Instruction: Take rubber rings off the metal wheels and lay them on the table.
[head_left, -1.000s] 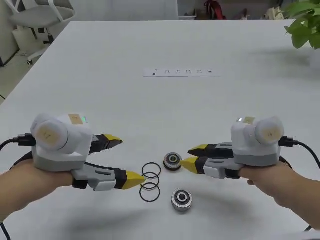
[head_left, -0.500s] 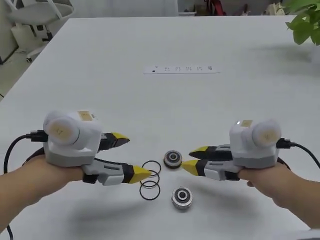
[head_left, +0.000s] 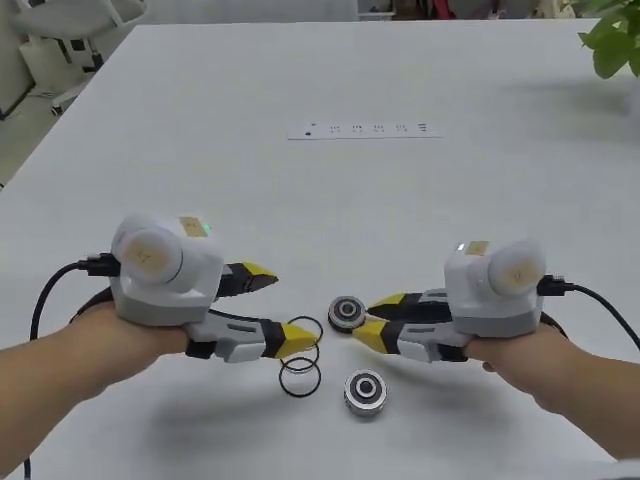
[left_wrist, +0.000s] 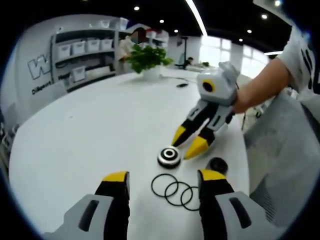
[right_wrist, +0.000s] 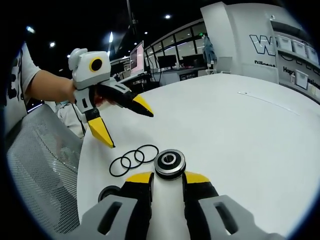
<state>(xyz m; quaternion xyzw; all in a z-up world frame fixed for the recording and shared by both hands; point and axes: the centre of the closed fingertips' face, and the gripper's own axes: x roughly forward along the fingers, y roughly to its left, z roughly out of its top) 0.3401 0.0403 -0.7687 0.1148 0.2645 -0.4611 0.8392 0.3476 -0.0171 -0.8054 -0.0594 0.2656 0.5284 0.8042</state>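
Observation:
Two small metal wheels lie on the white table. One wheel has a black band around it and sits just ahead of my right gripper's tips. That gripper is open by a narrow gap and holds nothing. The second wheel lies nearer to me. Three loose black rubber rings lie in a row beside the wheels. My left gripper is wide open and empty, with its lower tip over the rings.
A white strip with small marks lies further back on the table. Green plant leaves hang over the far right corner. A chair stands beyond the far left corner.
My left gripper has moved right until its lower tip reaches the rings. The right gripper has barely moved beside the banded wheel. Rings and wheels lie where they were.

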